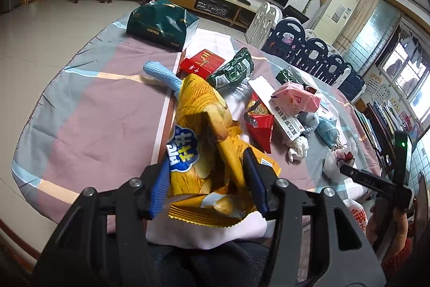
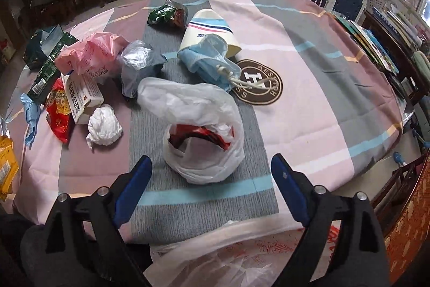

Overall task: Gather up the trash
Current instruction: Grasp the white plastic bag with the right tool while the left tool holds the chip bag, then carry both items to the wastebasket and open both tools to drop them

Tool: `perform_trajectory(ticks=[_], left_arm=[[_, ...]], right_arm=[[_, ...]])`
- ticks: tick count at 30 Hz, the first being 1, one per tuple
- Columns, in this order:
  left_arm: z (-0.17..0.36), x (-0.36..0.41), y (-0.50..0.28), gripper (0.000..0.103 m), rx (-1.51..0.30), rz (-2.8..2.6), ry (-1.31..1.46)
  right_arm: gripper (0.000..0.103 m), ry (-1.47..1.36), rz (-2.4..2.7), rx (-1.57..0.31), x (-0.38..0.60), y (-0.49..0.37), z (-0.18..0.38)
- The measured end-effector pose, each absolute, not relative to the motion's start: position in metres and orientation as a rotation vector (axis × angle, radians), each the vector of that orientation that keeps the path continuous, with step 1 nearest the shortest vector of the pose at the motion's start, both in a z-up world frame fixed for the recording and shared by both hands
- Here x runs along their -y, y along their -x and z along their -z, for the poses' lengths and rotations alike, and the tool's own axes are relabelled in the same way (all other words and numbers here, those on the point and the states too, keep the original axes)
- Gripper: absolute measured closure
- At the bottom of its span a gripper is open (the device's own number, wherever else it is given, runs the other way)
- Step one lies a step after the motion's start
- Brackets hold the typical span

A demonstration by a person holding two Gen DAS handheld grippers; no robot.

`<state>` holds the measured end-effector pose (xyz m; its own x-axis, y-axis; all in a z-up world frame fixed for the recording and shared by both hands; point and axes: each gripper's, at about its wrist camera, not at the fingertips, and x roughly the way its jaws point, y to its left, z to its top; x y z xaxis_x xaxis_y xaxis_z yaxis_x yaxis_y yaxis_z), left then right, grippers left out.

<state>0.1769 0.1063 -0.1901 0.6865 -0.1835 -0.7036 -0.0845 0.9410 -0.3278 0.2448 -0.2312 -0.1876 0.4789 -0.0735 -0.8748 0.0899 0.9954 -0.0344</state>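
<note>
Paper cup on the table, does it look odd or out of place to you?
Yes. The paper cup lies tipped on its side on the tablecloth, its mouth facing the camera, with a crumpled blue face mask bunched against the opening. No spilled liquid shows.

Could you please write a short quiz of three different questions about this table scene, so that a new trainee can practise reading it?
1. True or false: the left gripper is closed on the crumpled yellow chip bag.
2. Multiple choice: what lies directly ahead of the open right gripper? A) the crumpled white paper ball B) the translucent white plastic bag with a red wrapper inside C) the cream paper cup with pink and blue stripes
3. Fill in: the blue face mask lies against the mouth of the ____.

Key: 1 true; 2 B; 3 cup.
</note>
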Motion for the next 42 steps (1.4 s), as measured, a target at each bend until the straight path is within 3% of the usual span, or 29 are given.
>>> perform_trajectory(ticks=[1,2,3,4,6,9,20,31,35,40,41,42], left_arm=[[0.19,-0.106,-0.176,0.05,-0.816,0.057,0.346],[0.19,-0.105,-0.176,0.05,-0.816,0.056,0.342],[0.19,-0.105,-0.176,0.05,-0.816,0.054,0.338],[0.19,-0.105,-0.176,0.05,-0.816,0.053,0.335],[0.19,-0.103,-0.177,0.05,-0.816,0.052,0.328],[0.19,-0.102,-0.177,0.05,-0.816,0.048,0.315],[0.184,-0.102,-0.171,0.051,-0.801,0.002,0.28],[0.133,-0.069,-0.123,0.051,-0.764,0.105,0.265],[0.119,-0.037,-0.108,0.051,-0.762,0.208,0.246],[0.115,0.001,-0.104,0.051,-0.803,0.336,0.244],[0.116,0.008,-0.103,0.051,-0.811,0.359,0.236],[0.117,0.018,-0.102,0.051,-0.82,0.387,0.224]], right_arm=[[0.015,0.01,0.103,-1.062,0.226,-0.252,0.189],[0.026,0.036,0.107,-1.057,0.223,-0.254,0.191],[0.053,0.063,0.11,-1.056,0.218,-0.257,0.193],[0.063,0.092,0.12,-1.076,0.213,-0.263,0.197],[0.073,0.078,0.111,-1.085,0.21,-0.261,0.2],[0.078,0.063,0.097,-1.074,0.21,-0.253,0.198],[0.081,-0.052,0.009,-0.953,0.211,-0.177,0.132],[0.081,-0.102,-0.076,-0.856,0.237,-0.099,0.084],[0.081,-0.068,-0.038,-0.878,0.255,-0.065,0.093],[0.081,-0.119,-0.031,-1.035,0.282,-0.038,0.144],[0.078,-0.111,-0.028,-1.066,0.284,-0.035,0.153],[0.068,-0.1,-0.028,-1.106,0.284,-0.032,0.163]])
